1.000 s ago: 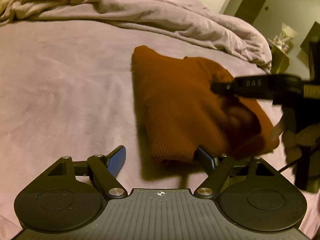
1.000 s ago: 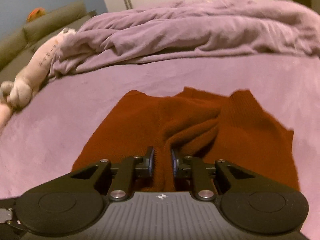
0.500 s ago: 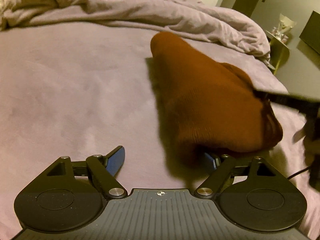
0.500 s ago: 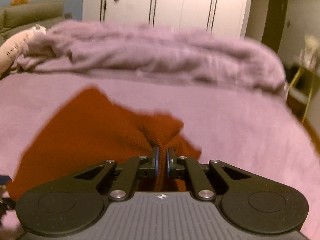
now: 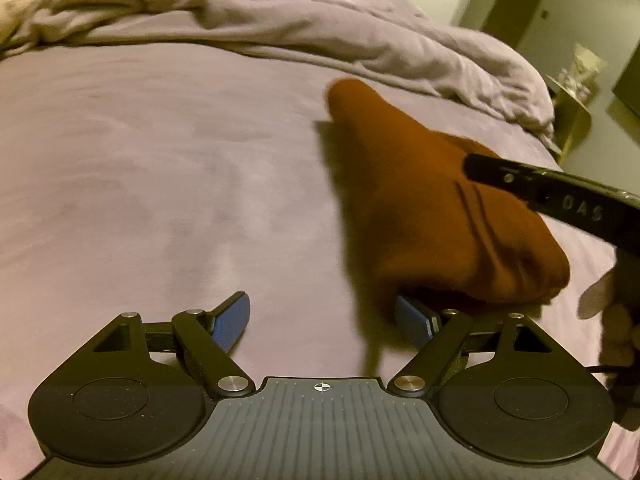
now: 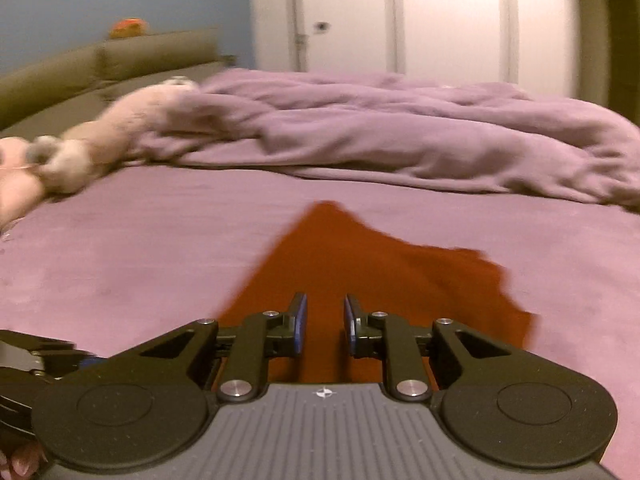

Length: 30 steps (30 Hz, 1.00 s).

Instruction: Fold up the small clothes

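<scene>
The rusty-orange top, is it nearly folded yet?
About halfway, I think. Done: the rusty-orange top looks doubled over into a narrower, lumpy shape on the bed. In hand: nothing is pinched; the right gripper is open over the cloth, and the left gripper is wide open at its near edge. Left: probably another fold, then smoothing it flat.

Bedroom: bed (image 5: 160, 200), rumpled duvet (image 6: 400, 140), wardrobe (image 6: 440, 20).

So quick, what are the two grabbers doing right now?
Left gripper: open wide, holding nothing; the orange garment lies by its right finger.
Right gripper: jaws apart over the garment, gripping nothing.
</scene>
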{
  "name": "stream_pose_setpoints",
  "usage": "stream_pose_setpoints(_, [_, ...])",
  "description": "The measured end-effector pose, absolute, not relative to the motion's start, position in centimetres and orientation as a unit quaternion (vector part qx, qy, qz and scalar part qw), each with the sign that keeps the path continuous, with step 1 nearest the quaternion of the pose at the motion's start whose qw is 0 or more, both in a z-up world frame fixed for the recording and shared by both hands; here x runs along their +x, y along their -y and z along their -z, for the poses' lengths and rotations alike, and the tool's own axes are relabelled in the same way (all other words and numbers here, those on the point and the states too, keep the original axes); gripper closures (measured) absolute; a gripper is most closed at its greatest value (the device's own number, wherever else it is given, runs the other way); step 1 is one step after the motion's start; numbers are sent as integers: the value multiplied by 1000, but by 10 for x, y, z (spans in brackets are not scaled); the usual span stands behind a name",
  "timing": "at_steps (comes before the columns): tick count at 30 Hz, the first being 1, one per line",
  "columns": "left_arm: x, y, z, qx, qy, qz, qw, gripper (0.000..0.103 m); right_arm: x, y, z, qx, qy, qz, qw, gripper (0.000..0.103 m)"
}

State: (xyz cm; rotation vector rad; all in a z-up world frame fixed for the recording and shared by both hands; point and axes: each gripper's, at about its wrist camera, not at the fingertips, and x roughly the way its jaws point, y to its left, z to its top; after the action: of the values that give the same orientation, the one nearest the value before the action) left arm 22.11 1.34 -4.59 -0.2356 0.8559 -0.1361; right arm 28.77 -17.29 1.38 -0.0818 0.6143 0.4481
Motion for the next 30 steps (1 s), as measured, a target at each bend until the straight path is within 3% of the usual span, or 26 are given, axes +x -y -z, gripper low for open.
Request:
stream_pose_setpoints(4, [214, -45, 41, -122, -411, 30, 903, 18, 286, 148, -1, -76, -298, -269, 913, 84])
stream_pose_setpoints(9, [217, -63, 37, -147, -407, 16, 901, 18, 294, 163, 40, -169, -306, -209, 913, 84])
stream_pose_setpoints(18, [238, -26, 21, -136, -375, 53, 915, 17, 301, 193, 6, -85, -302, -178, 933, 80])
stream_pose_setpoints(26, [289, -12, 6, -168, -318, -26, 933, 12, 369, 207, 10, 67, -300, -112, 945, 75])
stream_pose_setpoints(30, [316, -3, 7, -165, -306, -57, 936, 12, 394, 194, 29, 24, -300, -107, 948, 73])
